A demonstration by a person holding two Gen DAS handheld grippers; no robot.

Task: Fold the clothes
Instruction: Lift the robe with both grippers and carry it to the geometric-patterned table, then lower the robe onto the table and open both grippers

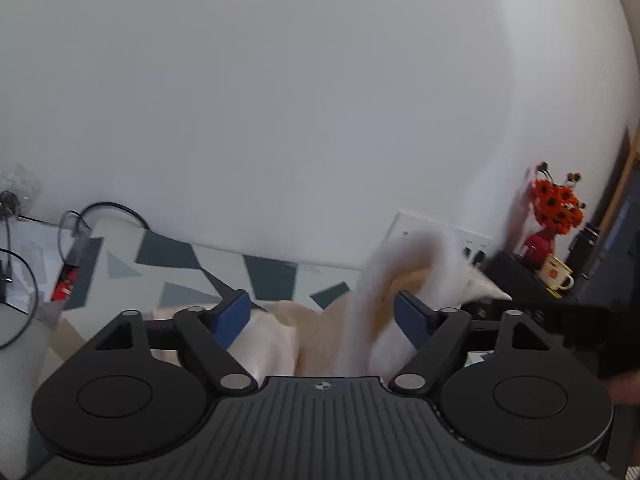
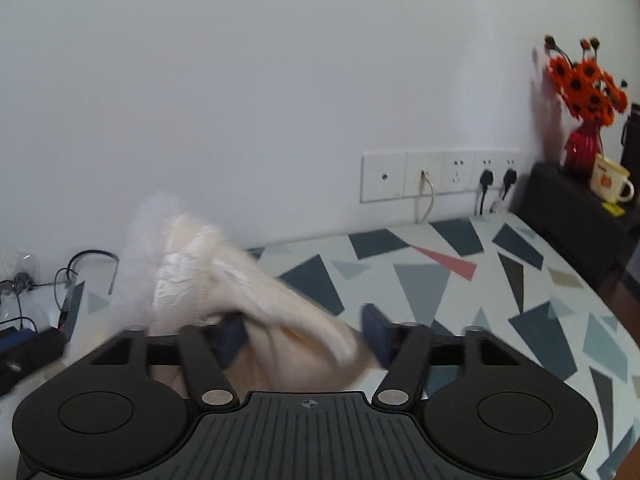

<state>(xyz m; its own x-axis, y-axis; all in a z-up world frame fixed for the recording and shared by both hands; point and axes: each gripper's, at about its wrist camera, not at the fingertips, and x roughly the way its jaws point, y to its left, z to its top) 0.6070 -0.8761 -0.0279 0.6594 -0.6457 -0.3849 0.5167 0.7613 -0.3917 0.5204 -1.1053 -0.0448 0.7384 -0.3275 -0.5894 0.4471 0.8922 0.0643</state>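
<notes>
- The cream garment [image 1: 280,336] lies bunched on the patterned surface [image 1: 172,256], with one blurred fold [image 1: 404,264] of it raised above the rest. It is neither spread flat nor squared into a fold, so the pictures do not settle whether it is being gathered, shaken out or turned over.
- For a clean fold, in my judgement, the cloth wants a hold at an edge or corner rather than on a bunched middle, with both holds kept level so the lifted part falls straight.
- The left hand-held gripper [image 1: 322,314] stands wide open. Cloth fills the gap between its blue pads [image 1: 230,316], and the raised fold sits just beside the right-hand pad, but nothing is pinched.
- In the right wrist view the same garment [image 2: 248,280] rears up at the left, its top blurred, and drapes down across the right hand-held gripper [image 2: 308,334].
- That gripper's fingers are also spread wide. Cloth lies over the left pad [image 2: 234,338] and reaches the right one, yet the gap is far too broad for a clamp, so I judge it as touching, not holding.
- Farther right the surface [image 2: 460,280] is bare of cloth, which leaves room to lay the garment out flat there.
- A black box [image 2: 572,216] with a red vase of orange flowers [image 2: 584,88] and a mug [image 2: 610,180] stands at the far right, well apart from the cloth.
</notes>
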